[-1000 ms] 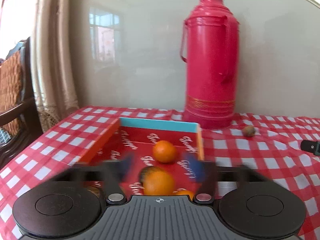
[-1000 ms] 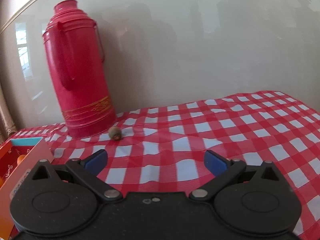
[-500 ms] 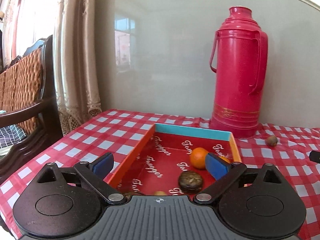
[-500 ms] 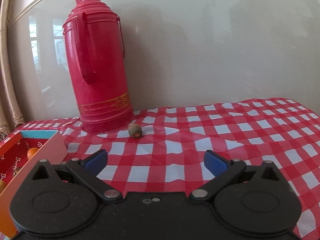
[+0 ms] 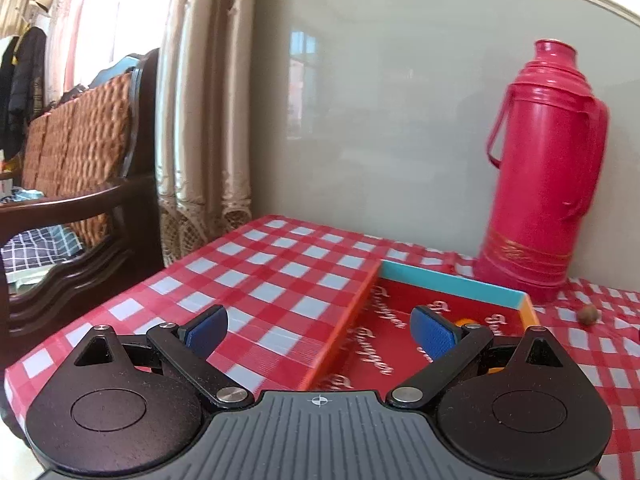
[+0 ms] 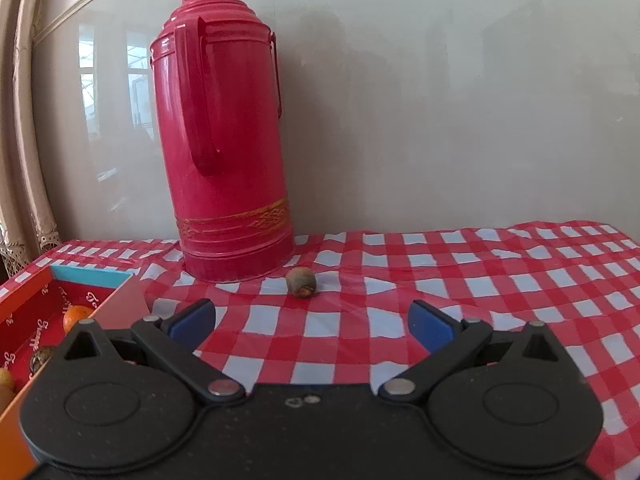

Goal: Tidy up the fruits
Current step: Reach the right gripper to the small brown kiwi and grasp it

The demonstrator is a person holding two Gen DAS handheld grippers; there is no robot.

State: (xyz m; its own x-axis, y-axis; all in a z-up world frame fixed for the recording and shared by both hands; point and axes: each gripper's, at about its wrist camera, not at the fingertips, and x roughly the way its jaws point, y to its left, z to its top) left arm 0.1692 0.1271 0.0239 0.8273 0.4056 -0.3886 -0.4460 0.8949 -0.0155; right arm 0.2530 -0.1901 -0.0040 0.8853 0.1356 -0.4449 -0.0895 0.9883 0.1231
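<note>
- I read the left gripper [image 5: 320, 330] as released: its blue pads [image 5: 434, 336] stand wide apart with nothing between them. It hovers over the left rim of the cardboard box [image 5: 344, 324].
- I read the right gripper [image 6: 310, 322] as released too: jaws spread, nothing held, above the red-and-white checked tablecloth [image 6: 480, 280].
- The box has orange side walls, a teal far wall and a red floor printed with repeated white cursive script. The script is too distorted for me to read with certainty.
- In the right wrist view the box holds an orange [image 6: 77, 316], a dark brownish fruit [image 6: 40, 358] nearer the camera, and yellow-brown fruit at the frame edge, mostly hidden.
- In the left wrist view only a sliver of the orange shows behind the right pad.
- One small brown kiwi-like fruit [image 6: 301, 281] lies loose on the tablecloth, just beside the base of the red thermos flask [image 6: 224, 140] and outside the box.
- The flask carries a gold ornamental band; I see no legible lettering on it.
- A wicker-backed wooden chair [image 5: 76, 168] and a beige curtain [image 5: 200, 120] stand left of the table.
</note>
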